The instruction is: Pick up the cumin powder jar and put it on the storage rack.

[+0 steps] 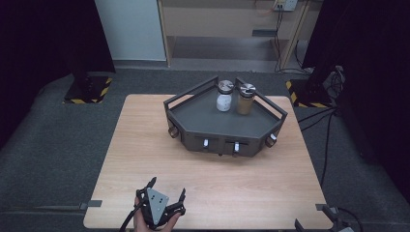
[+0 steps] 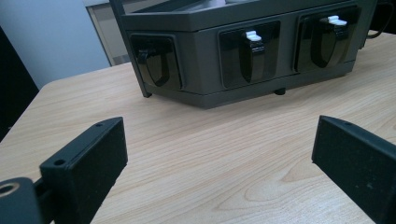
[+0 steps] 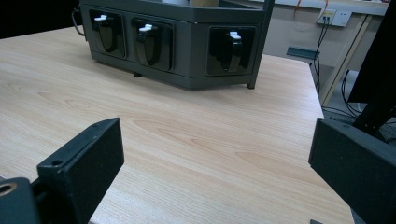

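A dark grey angular tray (image 1: 203, 123) with a raised rail stands on the far half of the wooden table (image 1: 145, 145). On it are a white jar (image 1: 224, 99) and a brown jar (image 1: 245, 102), both with silver lids. The tray's front face (image 2: 210, 60) has recessed black hooks with white tips (image 2: 252, 35). My left gripper (image 1: 168, 186), held in a hand at the near edge, is open and empty and points at the tray (image 2: 219, 140). My right gripper (image 3: 217, 144) is open and empty above the table's near right corner, facing the tray's front (image 3: 187, 46).
Black curtains hang on both sides. A wooden shelf unit (image 1: 227, 29) with cables stands behind the table. Yellow-black striped stand bases (image 1: 89, 89) sit on the grey floor. Bare wood stretches between the grippers and the tray.
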The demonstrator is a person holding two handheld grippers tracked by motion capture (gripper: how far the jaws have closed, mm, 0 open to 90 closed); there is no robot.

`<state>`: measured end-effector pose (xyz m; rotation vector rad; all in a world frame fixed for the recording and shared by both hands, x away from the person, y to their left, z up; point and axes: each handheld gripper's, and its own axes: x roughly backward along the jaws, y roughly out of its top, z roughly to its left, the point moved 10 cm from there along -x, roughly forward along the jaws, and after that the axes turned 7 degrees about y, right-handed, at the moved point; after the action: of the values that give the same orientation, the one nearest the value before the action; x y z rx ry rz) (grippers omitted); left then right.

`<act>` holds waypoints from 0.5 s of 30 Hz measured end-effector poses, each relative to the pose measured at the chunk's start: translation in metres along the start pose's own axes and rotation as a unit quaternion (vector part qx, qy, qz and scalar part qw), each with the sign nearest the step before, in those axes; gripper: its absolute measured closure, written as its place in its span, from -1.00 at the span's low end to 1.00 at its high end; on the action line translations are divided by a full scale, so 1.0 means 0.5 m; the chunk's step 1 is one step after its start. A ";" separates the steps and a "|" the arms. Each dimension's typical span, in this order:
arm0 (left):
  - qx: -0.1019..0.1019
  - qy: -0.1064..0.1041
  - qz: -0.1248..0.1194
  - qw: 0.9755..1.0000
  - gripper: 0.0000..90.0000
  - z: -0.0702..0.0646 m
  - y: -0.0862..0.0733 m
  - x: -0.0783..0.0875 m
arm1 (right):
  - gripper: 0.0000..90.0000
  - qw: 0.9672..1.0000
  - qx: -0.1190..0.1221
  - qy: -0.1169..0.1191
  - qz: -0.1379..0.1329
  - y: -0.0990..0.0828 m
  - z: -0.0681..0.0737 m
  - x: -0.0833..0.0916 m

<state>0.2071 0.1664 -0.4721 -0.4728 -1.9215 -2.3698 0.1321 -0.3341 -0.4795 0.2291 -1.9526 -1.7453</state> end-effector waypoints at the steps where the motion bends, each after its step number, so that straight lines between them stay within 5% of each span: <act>1: 0.000 0.001 0.000 1.000 -0.95 0.000 0.000 0.000 | -0.92 1.000 0.000 0.001 0.000 -0.001 -0.001 0.000; 15: 0.000 0.003 0.000 1.000 -0.95 0.002 0.001 0.000 | -0.92 1.000 0.000 0.004 0.000 -0.002 0.002 0.001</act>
<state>0.2074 0.1672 -0.4717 -0.4664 -1.9198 -2.3679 0.1311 -0.3335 -0.4803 0.2354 -1.9467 -1.7409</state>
